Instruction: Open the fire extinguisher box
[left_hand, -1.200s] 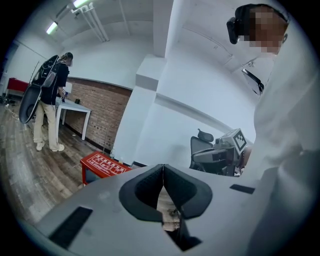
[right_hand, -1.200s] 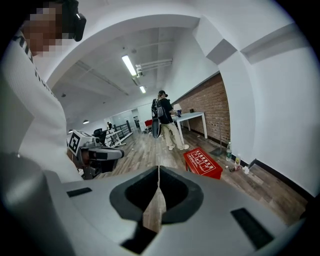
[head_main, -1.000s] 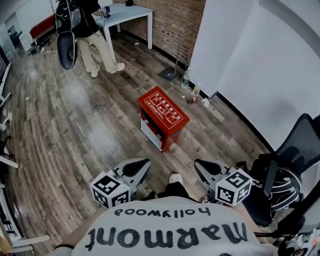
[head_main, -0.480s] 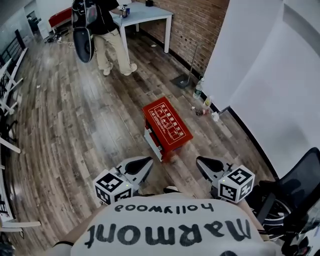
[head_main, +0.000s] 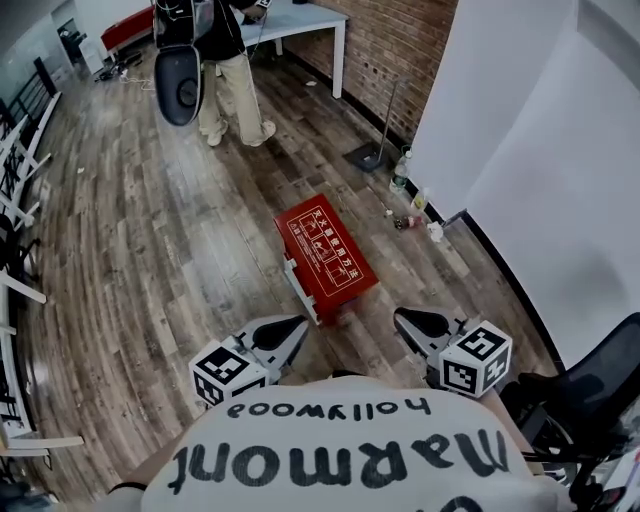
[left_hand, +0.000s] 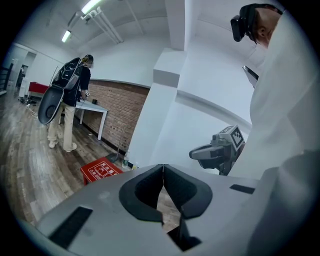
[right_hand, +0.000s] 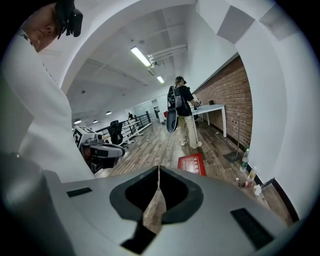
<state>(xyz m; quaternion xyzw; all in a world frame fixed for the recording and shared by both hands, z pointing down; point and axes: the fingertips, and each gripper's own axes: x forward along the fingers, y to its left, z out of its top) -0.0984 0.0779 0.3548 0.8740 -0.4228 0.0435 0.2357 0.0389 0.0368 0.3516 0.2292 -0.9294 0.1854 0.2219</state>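
The red box (head_main: 327, 258) stands closed on the wood floor (head_main: 130, 250), a little ahead of both grippers and touching neither. The left gripper (head_main: 288, 327) and right gripper (head_main: 408, 320) hover low on either side of it, each with its jaws pressed together on nothing. Farther off, a bottle (head_main: 400, 172) stands by the white wall (head_main: 520, 120). A person (head_main: 230, 70) stands at a white worktop (head_main: 300, 15) beside the brick wall (head_main: 400, 50).

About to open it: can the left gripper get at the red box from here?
Probably, with a step: only bare floor lies between the left gripper and the red box, but it hangs short of the box with its fingers shut.
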